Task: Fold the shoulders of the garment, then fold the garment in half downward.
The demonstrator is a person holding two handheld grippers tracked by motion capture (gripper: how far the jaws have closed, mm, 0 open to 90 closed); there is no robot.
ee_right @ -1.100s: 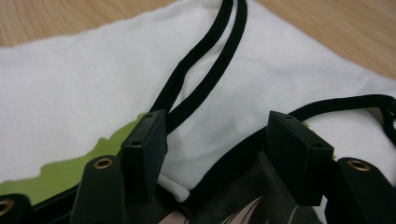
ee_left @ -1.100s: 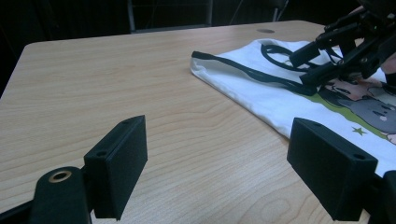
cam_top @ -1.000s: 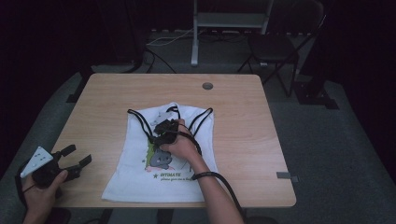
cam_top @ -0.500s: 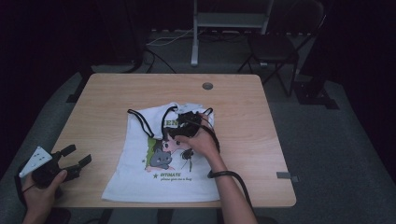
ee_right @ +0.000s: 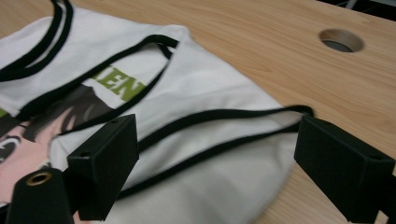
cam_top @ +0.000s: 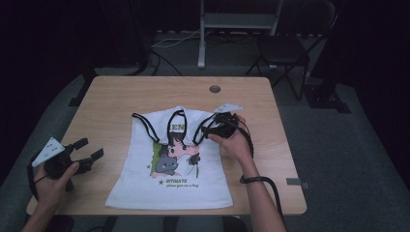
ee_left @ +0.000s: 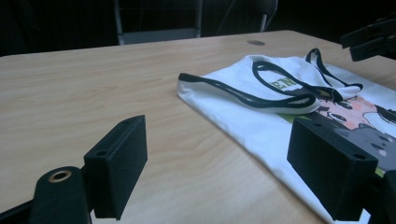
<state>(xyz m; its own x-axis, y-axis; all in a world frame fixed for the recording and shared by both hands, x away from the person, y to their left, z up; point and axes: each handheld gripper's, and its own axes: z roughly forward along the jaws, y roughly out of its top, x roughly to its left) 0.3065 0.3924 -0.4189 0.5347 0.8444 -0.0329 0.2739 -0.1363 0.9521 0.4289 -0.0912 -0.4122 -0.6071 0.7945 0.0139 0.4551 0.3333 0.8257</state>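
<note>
High view: a white tank top (cam_top: 169, 159) with black trim lies flat mid-table (cam_top: 121, 96). The right gripper (cam_top: 218, 124), jaws spread after just opening, hovers over its far right strap, gripping nothing. The left gripper (cam_top: 82, 153), jaws spread and empty, sits near-left, well apart.

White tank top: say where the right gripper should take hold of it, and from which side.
Best the black-trimmed armhole edge of the white tank top, on the right gripper's side. It lies flat near the top's outer edge, so probably come in low from the bare table, sliding one jaw under.
</note>
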